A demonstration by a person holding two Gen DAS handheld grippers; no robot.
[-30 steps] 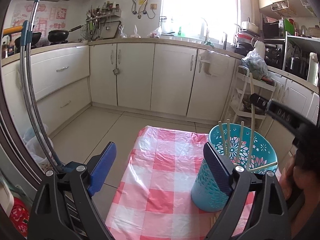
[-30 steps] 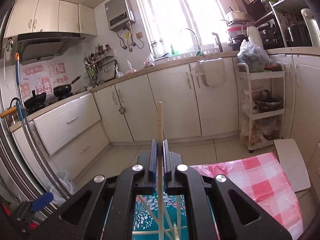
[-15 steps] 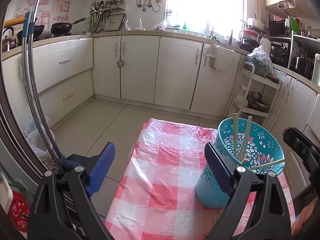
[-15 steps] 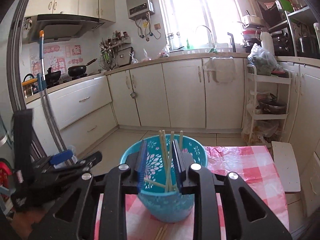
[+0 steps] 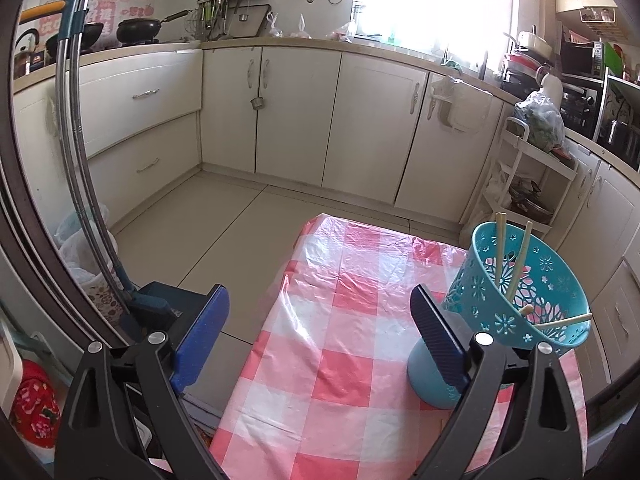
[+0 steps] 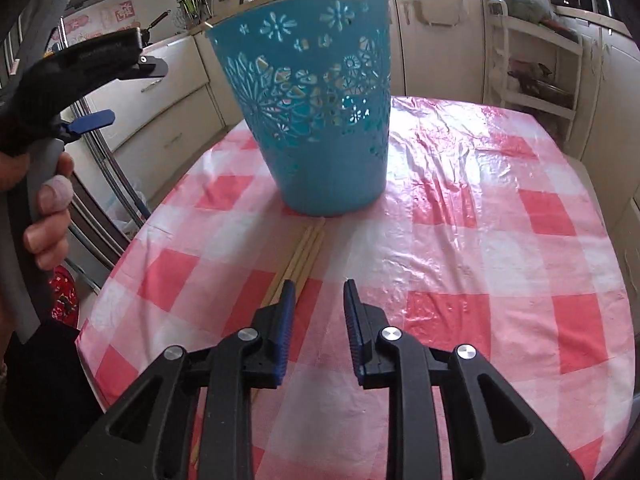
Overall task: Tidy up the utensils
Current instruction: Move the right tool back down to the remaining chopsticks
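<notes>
Loose chopsticks (image 6: 304, 254) are seen lying on the checked bench (image 6: 500, 216) just ahead of the narrowly parted, empty right gripper (image 6: 318, 294), before the teal basket (image 6: 316, 120); the left gripper (image 5: 320, 312) is held wide, empty.

On the table (image 6: 500, 216), toward its left half: a basket (image 6: 320, 120), standing upright. Inside the basket (image 5: 532, 300): several chopsticks (image 5: 518, 264), leaning on the wall and rim. Before the basket, touching its base: more chopsticks (image 6: 302, 252), lying flat side by side. Behind the table: cabinets (image 5: 296, 108). Right of them: a shelf rack (image 5: 532, 184).
</notes>
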